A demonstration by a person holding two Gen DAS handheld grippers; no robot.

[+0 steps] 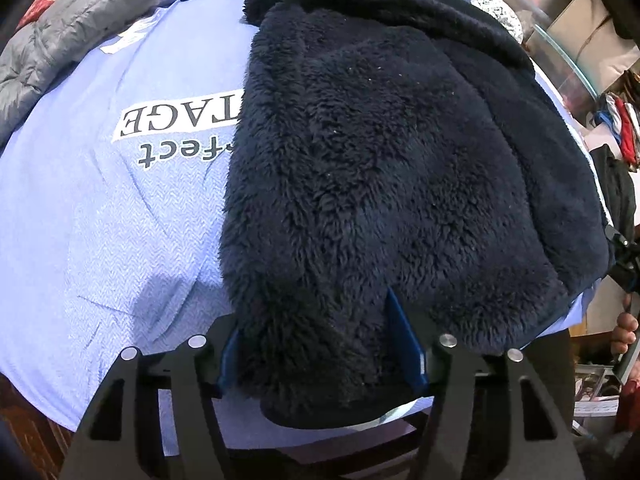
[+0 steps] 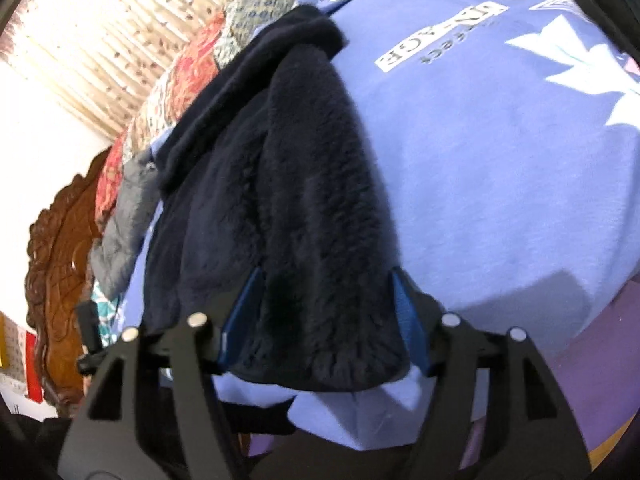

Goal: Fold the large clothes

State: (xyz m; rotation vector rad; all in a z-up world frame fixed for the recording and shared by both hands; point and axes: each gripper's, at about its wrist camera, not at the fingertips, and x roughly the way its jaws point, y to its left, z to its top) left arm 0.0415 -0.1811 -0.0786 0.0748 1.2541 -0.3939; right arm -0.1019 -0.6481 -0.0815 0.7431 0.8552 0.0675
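Fold status: partly complete, by judgement. The periwinkle sweatshirt (image 1: 100,200) lies spread on the bed, with one side turned over so its navy fleece lining (image 1: 380,160) faces up from 12 to 6 o'clock. The left claw (image 1: 320,340) holds the fleece hem between its blue fingers (image 1: 404,344). The right claw (image 2: 324,320) grips the same folded edge. Remaining: further folds. A grey puffer jacket (image 1: 60,28) lies at 10 o'clock. No containers are visible.
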